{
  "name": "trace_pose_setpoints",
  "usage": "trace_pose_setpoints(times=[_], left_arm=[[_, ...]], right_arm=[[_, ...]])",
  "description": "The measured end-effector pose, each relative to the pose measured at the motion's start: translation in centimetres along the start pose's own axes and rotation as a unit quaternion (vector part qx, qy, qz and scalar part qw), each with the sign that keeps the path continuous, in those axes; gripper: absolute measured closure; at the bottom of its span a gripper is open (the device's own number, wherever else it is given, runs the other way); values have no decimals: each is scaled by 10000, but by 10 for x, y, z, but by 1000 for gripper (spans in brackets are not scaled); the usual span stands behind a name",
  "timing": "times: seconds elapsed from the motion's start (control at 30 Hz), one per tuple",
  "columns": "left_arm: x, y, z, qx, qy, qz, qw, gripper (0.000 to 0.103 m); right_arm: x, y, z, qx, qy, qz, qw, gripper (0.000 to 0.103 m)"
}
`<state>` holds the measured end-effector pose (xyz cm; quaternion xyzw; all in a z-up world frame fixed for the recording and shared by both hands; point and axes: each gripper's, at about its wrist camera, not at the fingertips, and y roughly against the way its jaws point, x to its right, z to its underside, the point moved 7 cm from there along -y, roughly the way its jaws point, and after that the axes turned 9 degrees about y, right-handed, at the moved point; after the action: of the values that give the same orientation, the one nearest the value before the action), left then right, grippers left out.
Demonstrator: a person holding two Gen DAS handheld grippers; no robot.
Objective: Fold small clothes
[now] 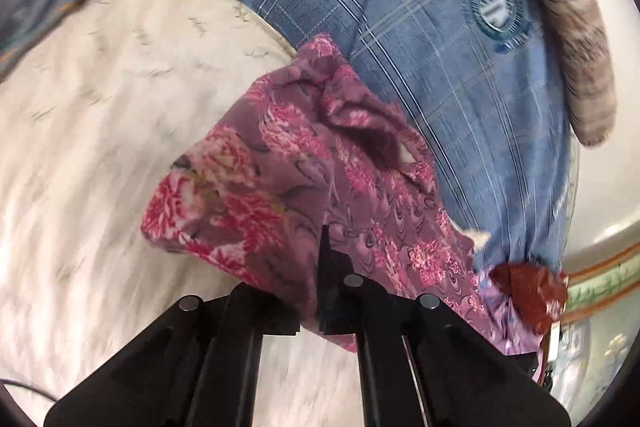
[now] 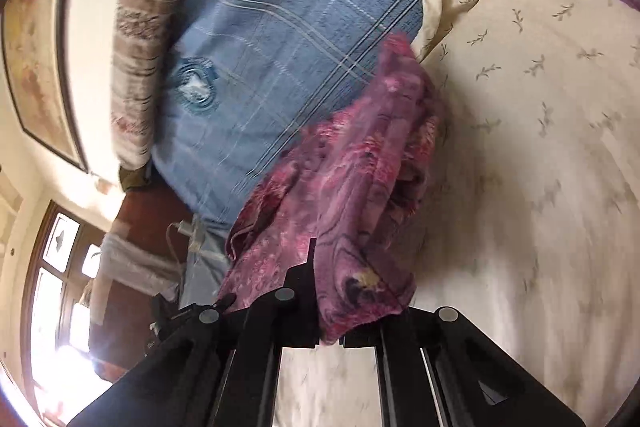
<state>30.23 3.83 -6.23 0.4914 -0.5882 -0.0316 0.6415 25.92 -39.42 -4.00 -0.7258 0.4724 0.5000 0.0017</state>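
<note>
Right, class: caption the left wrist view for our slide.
Left gripper shut on a pink floral garment, lifted over a cream bedspread.

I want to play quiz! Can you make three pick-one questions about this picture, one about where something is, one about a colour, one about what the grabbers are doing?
1. Where does the blue checked cloth lie?
A. beyond the floral cloth
B. inside a box
C. on the floor

2. What colour is the floral cloth?
A. green
B. pink and purple
C. black

3. What are the left gripper and right gripper doing?
A. both open, empty
B. both shut on the floral cloth
C. one holds a cup

Answers: 1 A, it shows past the floral cloth; 2 B, pink flowers on purple; 3 B, cloth hangs from both closed grippers.
</note>
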Motion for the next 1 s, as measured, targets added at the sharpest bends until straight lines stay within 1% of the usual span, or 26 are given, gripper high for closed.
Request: trace_pose_setpoints(times=[0.07, 0.17, 0.23, 0.27, 0.3, 0.33, 0.37, 0.4, 0.43, 0.47, 0.5, 0.53, 0.57, 0.6, 0.63, 0.67, 0.7, 0.73, 0.77, 0.8, 0.83, 0.87, 0.9, 0.93, 1.0], left_arm=[[-7, 15, 22, -124, -20, 19, 9999, 100], [-37, 43, 70, -472, 48, 9, 9989, 100], [-61, 54, 96, -654, 174, -13, 9977, 100], [-73, 55, 106, -779, 264, -20, 9966, 100], [-90, 51, 120, -980, 458, -47, 9941, 100], [-102, 47, 126, -1094, 598, -86, 9922, 99], [-118, 38, 131, -1214, 809, -207, 9891, 99], [-127, 35, 134, -1307, 915, -251, 9869, 99], [-135, 34, 135, -1362, 1013, -199, 9853, 99], [-135, 37, 135, -1376, 949, -182, 9858, 99], [-133, 40, 133, -1357, 847, -234, 9868, 98], [-128, 50, 132, -1262, 601, -284, 9898, 98], [-122, 60, 131, -1192, 250, -333, 9920, 97], [-118, 66, 133, -1193, 4, -321, 9923, 97], [-110, 76, 134, -1211, -375, -265, 9916, 92], [-105, 85, 135, -1198, -643, -222, 9905, 84], [-98, 98, 133, -1076, -1000, -244, 9889, 78], [-94, 105, 130, -944, -1200, -295, 9878, 64], [-87, 115, 122, -669, -1466, -416, 9861, 46], [-81, 122, 111, -436, -1608, -480, 9849, 39], [-72, 125, 103, -276, -1698, -478, 9839, 31], [-63, 123, 92, -163, -1754, -452, 9833, 25], [-55, 123, 80, -105, -1791, -411, 9829, 22], [-42, 118, 66, -97, -1848, -355, 9821, 20], [-22, 98, 39, -106, -1998, -453, 9787, 20]], right_arm=[[-5, 22, 17, -74, 9, -45, 10000, 99], [2, 62, 60, -308, -182, -147, 9993, 99], [13, 83, 93, -540, -284, -83, 9981, 99], [20, 91, 107, -625, -350, -7, 9974, 99], [35, 97, 122, -678, -498, 138, 9964, 99], [46, 98, 128, -721, -602, 230, 9953, 98], [61, 94, 137, -830, -707, 394, 9933, 98], [70, 90, 142, -898, -724, 577, 9917, 98], [78, 85, 146, -991, -702, 762, 9897, 95], [81, 81, 148, -1054, -659, 864, 9885, 89], [82, 79, 148, -1062, -655, 946, 9877, 87], [81, 80, 147, -1068, -653, 958, 9875, 86], [79, 83, 146, -1104, -613, 965, 9873, 85], [77, 87, 142, -1137, -543, 1021, 9868, 83], [75, 95, 137, -1120, -436, 1140, 9862, 81], [76, 102, 134, -1058, -346, 1246, 9859, 76], [75, 111, 127, -952, -215, 1393, 9854, 73], [72, 119, 117, -787, -64, 1620, 9836, 72], [71, 129, 108, -595, 91, 1866, 9806, 72], [68, 140, 96, -387, 227, 2064, 9774, 72], [64, 147, 83, -169, 288, 2120, 9767, 69], [60, 148, 71, -44, 325, 2079, 9776, 62], [56, 147, 63, -9, 380, 2053, 9780, 59], [53, 143, 53, 1, 480, 2059, 9774, 57], [43, 124, 35, -32, 740, 2012, 9768, 55]])
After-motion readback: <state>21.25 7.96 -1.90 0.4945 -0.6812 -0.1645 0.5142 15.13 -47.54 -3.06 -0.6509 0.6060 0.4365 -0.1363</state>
